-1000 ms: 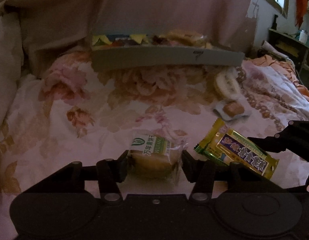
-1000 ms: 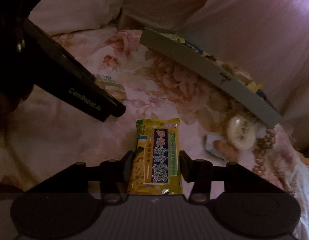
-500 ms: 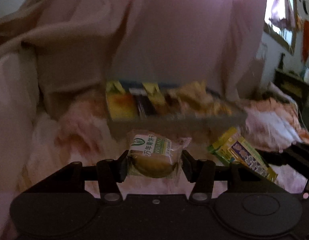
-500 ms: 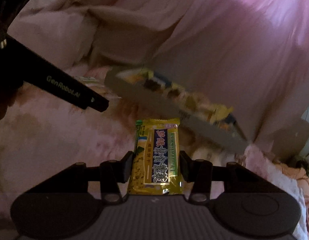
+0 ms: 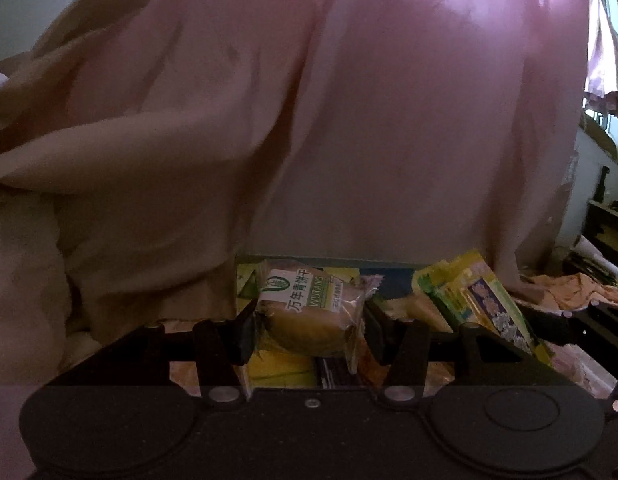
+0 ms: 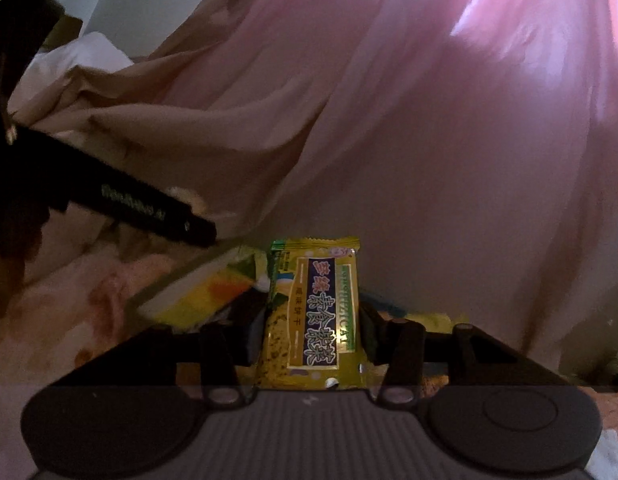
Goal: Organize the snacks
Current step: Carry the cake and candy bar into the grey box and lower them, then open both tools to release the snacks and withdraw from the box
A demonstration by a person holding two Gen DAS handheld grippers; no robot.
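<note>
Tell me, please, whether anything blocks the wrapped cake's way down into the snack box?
Nothing visible does: the left hand-held gripper holds the wrapped cake over the open snack box; only packets already inside lie beneath.

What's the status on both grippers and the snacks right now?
Left gripper shut on cake packet. Right gripper shut on yellow biscuit packet. Both over snack box. Nothing blocking.
</note>
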